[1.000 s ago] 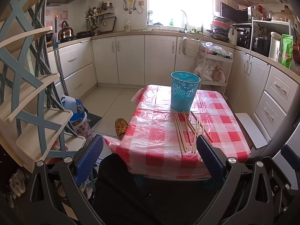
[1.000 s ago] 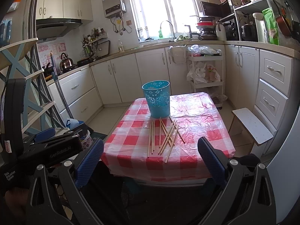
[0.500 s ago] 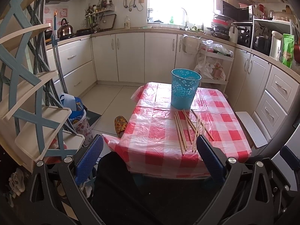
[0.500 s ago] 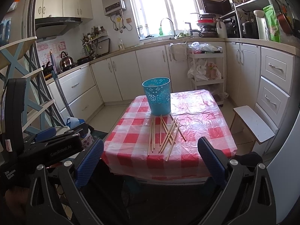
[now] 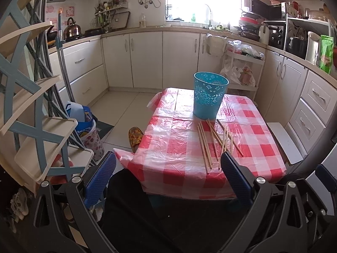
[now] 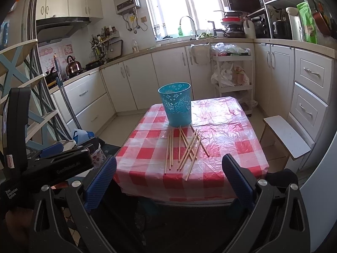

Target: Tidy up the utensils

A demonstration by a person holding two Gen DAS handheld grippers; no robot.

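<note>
Several wooden chopsticks [image 5: 212,141] lie scattered on the red-checked tablecloth [image 5: 181,147], in front of an upright teal perforated basket [image 5: 209,96]. They also show in the right wrist view: chopsticks [image 6: 185,147], basket [image 6: 175,104]. My left gripper [image 5: 168,176] is open and empty, short of the table's near edge. My right gripper [image 6: 168,177] is open and empty too, at the near edge, with the left gripper's body [image 6: 48,166] visible at its left.
A tiered shelf rack [image 5: 29,109] stands at the left. A white stool [image 6: 288,135] stands right of the table. Bags [image 5: 88,130] and a slipper [image 5: 135,137] lie on the floor. Kitchen cabinets line the back and right walls.
Both grippers have drifted slightly toward the table and a little lower. The chopsticks and basket have not moved. Both grippers stay open.
</note>
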